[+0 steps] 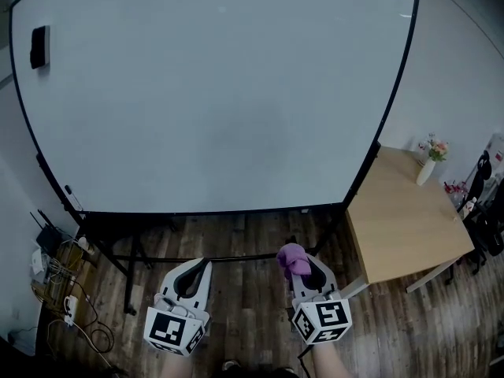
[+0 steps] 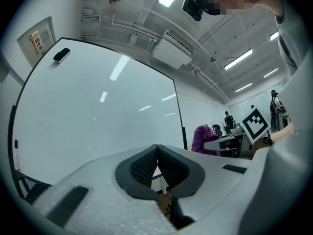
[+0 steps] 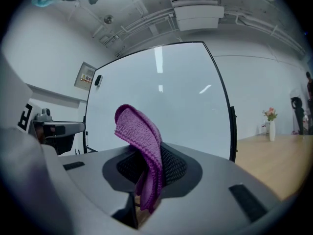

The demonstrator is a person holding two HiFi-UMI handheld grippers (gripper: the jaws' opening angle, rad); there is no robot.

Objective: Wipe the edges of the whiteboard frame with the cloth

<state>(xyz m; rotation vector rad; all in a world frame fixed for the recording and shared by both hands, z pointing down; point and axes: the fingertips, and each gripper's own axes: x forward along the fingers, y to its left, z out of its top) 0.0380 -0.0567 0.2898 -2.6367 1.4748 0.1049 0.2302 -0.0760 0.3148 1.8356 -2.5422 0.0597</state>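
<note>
The whiteboard (image 1: 213, 93) stands in front of me, white with a thin black frame (image 1: 213, 211). Both grippers hang low before its bottom edge, apart from it. My right gripper (image 1: 298, 264) is shut on a purple cloth (image 1: 292, 258), which sticks up from between the jaws. In the right gripper view the cloth (image 3: 142, 141) folds over the closed jaws of that gripper (image 3: 151, 158), with the frame's right edge (image 3: 226, 106) beyond. My left gripper (image 1: 198, 268) is shut and holds nothing. In the left gripper view its tips (image 2: 156, 148) meet, and the cloth (image 2: 203, 138) shows to the right.
A black eraser (image 1: 39, 47) sticks to the board's upper left. A wooden table (image 1: 402, 227) stands at the right with a vase of flowers (image 1: 429, 164). The board's black stand legs (image 1: 130, 270) and a tangle of cables (image 1: 55, 278) lie on the wooden floor at the left.
</note>
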